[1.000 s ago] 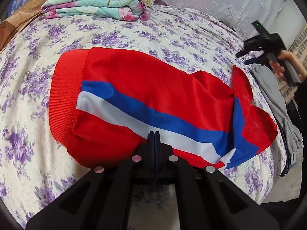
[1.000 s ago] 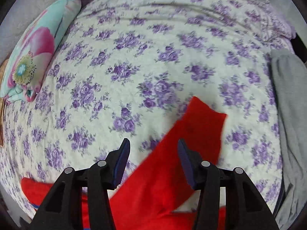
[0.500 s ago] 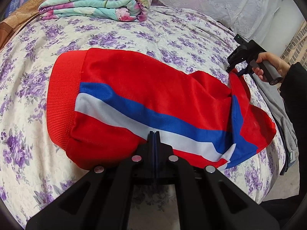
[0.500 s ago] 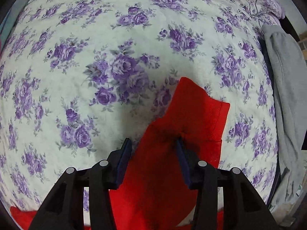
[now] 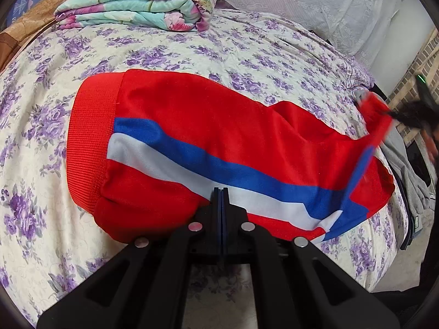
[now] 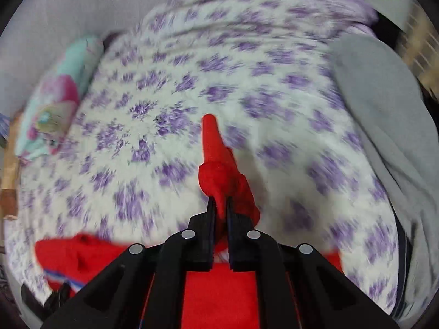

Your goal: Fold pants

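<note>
Left hand-held gripper: fingers pressed together at the near edge of the red pants; whether any fabric is caught cannot be told (the contact is hidden). The pants lie across the floral bed, waistband leftward, blue and white stripe running right. Folded quilt sits behind. Right hand-held gripper: pinching a raised red cuff. That view is blurred; grey garment at the right edge.

pants: smooth red knit cloth, ribbed waistband | bedspread: quilted matt floral cotton | left gripper: matt black plastic, shiny metal rivets | blanket: soft printed cloth
</note>
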A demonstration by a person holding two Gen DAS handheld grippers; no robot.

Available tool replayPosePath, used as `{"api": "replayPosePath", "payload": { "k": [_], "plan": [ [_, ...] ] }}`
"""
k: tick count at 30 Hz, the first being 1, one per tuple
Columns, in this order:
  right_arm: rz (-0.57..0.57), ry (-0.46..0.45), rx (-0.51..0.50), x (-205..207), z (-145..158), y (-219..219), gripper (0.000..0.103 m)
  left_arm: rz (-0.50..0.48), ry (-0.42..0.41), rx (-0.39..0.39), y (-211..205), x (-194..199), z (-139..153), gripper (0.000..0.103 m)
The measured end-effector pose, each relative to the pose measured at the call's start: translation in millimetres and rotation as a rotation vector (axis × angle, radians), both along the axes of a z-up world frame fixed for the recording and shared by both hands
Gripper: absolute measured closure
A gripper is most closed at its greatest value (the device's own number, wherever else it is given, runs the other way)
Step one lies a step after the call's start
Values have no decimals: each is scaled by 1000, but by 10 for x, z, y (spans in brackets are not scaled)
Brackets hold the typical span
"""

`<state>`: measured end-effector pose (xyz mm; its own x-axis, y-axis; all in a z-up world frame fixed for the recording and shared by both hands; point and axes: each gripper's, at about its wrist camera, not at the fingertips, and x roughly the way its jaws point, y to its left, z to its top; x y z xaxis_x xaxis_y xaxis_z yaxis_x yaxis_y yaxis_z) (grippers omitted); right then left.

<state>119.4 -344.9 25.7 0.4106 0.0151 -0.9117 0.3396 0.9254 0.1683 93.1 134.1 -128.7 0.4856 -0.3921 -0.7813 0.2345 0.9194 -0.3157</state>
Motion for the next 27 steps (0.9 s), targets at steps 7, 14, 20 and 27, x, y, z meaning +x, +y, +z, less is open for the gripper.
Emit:
{"api": "replayPosePath", "payload": {
  "k": [7, 14, 20, 27],
  "plan": [
    [-125, -42, 103, -1201, -688, -432, 96, -63, 7, 78, -53, -24, 80, 102],
    [-148, -123, 245, -1395, -1203, -537, 95, -62, 22, 202, -178, -39, 204, 102],
    [-88, -122, 231, -1442, -1121, -545, 88, -73, -2, 187, -263, -129, 457, 102],
    [-159, -158, 178, -1667, -851, -871, 74, 23, 17, 229, -141, 86, 509, 102]
  ]
}}
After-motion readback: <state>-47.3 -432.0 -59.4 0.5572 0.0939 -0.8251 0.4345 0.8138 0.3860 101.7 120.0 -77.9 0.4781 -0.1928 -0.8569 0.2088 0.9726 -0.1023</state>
